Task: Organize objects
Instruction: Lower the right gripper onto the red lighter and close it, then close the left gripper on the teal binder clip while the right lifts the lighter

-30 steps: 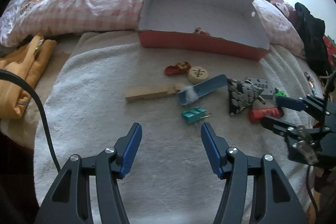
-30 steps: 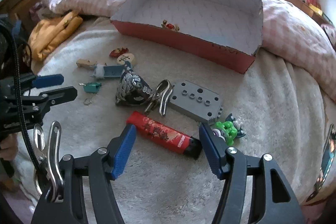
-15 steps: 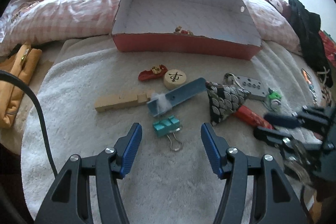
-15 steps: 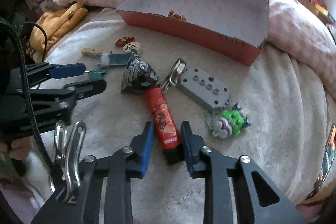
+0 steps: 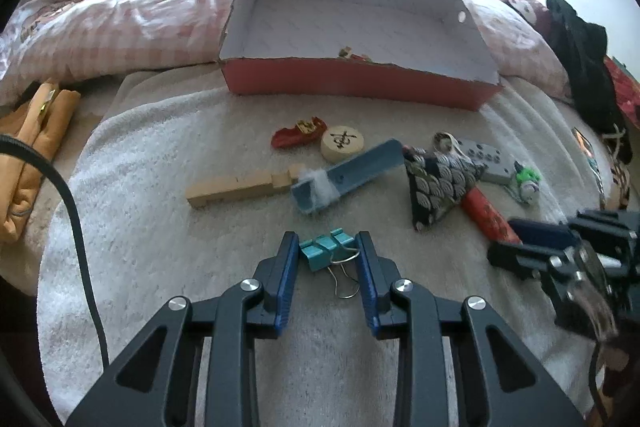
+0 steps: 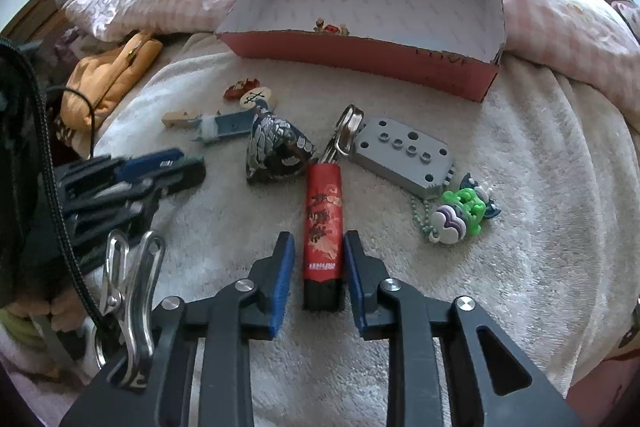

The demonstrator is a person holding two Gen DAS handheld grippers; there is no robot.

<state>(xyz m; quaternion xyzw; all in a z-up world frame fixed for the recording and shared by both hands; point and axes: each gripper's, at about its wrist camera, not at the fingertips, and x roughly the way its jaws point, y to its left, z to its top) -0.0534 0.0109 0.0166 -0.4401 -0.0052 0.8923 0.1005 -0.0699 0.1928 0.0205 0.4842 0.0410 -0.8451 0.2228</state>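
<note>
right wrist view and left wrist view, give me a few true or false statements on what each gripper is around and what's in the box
1. The left gripper has the teal binder clip between its fingers. True.
2. The right gripper straddles the green keychain toy. False: it straddles the red tube; the toy lies off to its right.
3. The red box holds nothing. False: a small item sits just behind its front wall.
4. The grey block with holes lies on the towel, outside the box. True.
5. The wooden disc lies inside the box. False: it lies on the towel in front of it.
</note>
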